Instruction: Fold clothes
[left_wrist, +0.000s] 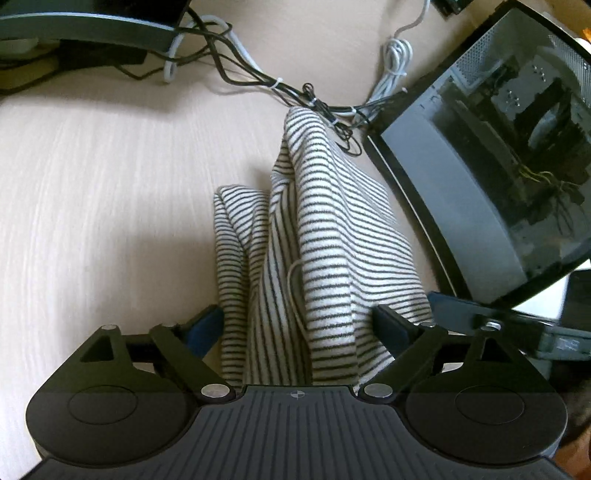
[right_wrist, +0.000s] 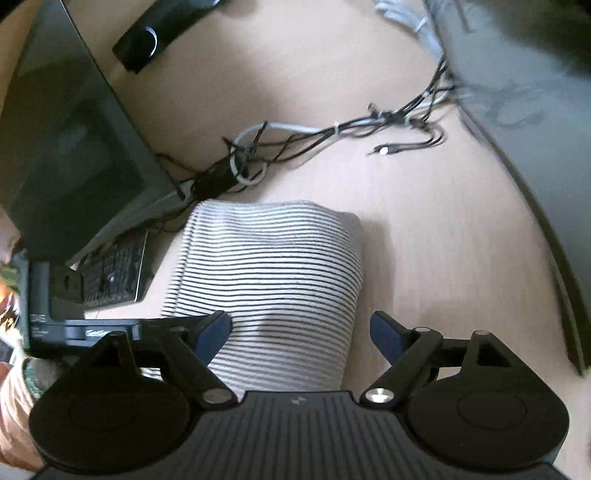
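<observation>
So both grabbers are wide open and holding nothing. The left gripper (left_wrist: 297, 325), black with blue pads, has its jaws spread either side of the cream and dark striped knit garment (left_wrist: 325, 236), and I can't see either pad pressing on the cloth, though the right-hand one sits tight against the fabric edge. My guess is the spread is on purpose: a wide mouth lets you drop over a thick bunch of fabric before pinching it.

The right gripper (right_wrist: 301, 330) is the same story, jaws apart, the striped bundle running up between them with the left pad over the cloth and the right pad over bare desk. That view is smeared, so take the fine detail with a pinch of salt.

As for the garment itself, it lies on the pale wood-grain desk (left_wrist: 110, 192), gathered into a long narrow strip with lumpy overlapping layers on one side and a smoother, flatter face seen from the other. Looks partly folded to me, not finished.

It's squeezed into the free strip of desk, because the clutter hems it in: a glass-sided black computer case (left_wrist: 491, 166) right beside it, and a tangle of black and white cables (left_wrist: 258, 77) touching its far end. I'd watch those cables, one snag and they get dragged along.
</observation>
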